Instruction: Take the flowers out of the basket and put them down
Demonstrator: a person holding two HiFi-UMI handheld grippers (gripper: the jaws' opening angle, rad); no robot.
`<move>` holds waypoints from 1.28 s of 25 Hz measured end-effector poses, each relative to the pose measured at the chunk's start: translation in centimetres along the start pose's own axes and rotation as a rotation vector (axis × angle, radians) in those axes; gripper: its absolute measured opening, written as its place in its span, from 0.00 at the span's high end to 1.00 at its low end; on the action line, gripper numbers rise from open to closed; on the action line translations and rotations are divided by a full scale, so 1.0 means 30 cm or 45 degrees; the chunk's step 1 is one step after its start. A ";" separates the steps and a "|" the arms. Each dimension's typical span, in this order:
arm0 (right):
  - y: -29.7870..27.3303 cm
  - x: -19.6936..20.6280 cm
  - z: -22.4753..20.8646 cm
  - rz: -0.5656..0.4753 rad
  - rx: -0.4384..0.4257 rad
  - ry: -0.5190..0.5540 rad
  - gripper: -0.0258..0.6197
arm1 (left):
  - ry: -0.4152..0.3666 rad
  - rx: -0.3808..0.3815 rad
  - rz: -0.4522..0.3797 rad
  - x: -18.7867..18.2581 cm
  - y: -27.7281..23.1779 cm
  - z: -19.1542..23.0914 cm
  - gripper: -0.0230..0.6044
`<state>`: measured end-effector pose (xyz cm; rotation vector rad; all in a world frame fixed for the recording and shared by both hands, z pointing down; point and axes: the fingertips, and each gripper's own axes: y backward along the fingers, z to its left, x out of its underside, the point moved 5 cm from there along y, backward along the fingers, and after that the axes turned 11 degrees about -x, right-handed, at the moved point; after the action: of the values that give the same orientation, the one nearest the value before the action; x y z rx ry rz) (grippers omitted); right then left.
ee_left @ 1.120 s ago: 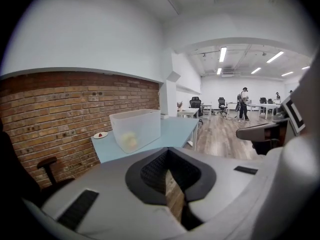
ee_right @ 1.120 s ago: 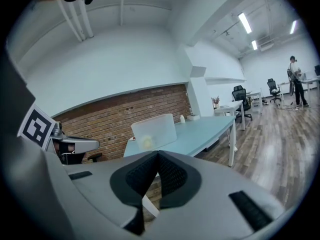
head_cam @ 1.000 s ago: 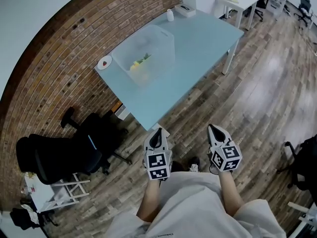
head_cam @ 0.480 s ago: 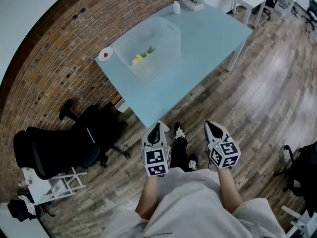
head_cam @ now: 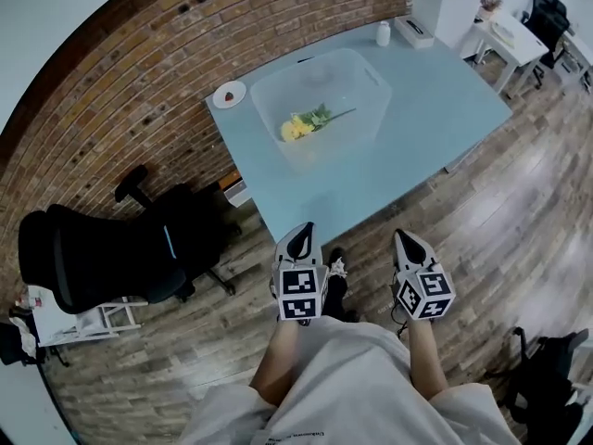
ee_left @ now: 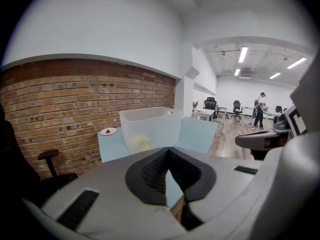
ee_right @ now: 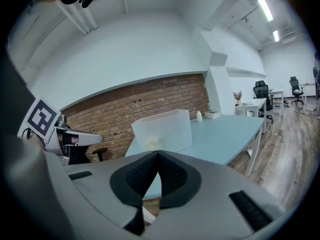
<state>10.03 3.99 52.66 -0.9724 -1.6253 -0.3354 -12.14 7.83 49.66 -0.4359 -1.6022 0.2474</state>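
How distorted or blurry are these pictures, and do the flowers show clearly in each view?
Head view: strong fisheye bows the brick wall and table, yet sharp, flowers crisp in the basket. Left gripper view: dark round vignette, bright ceiling lights, flowers a yellow smudge through the frosted wall. Right gripper view: the same vignette and smudge.

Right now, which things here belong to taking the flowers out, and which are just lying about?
For the job: flowers, basket, table, left tool, right tool.
Lying about: small plate, white bottle, office chair.
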 end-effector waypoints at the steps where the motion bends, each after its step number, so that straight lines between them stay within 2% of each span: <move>1: -0.036 -0.024 -0.011 0.004 -0.014 0.009 0.93 | 0.008 -0.011 0.001 -0.024 -0.025 0.012 0.93; 9: -0.288 -0.140 -0.086 0.072 -0.106 0.068 0.93 | 0.075 -0.090 0.031 -0.117 -0.216 0.103 0.93; 13: -0.399 -0.242 -0.123 0.108 -0.182 0.124 0.93 | 0.124 -0.113 -0.008 -0.206 -0.315 0.140 0.93; 18: -0.517 -0.353 -0.179 0.126 -0.225 0.182 0.93 | 0.123 -0.124 -0.048 -0.332 -0.444 0.184 0.93; 23: -0.658 -0.499 -0.198 0.100 -0.330 0.285 0.93 | 0.101 -0.145 -0.055 -0.414 -0.536 0.233 0.93; 27: -0.765 -0.573 -0.223 0.098 -0.416 0.359 0.93 | 0.092 -0.199 -0.062 -0.442 -0.580 0.282 0.93; 32: -0.887 -0.659 -0.268 0.142 -0.551 0.472 0.93 | 0.079 -0.278 0.011 -0.428 -0.634 0.319 0.93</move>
<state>-4.16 -25.93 44.42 -1.2349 -1.1760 -0.7649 -23.64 -13.73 45.08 -0.6127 -1.5728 0.0648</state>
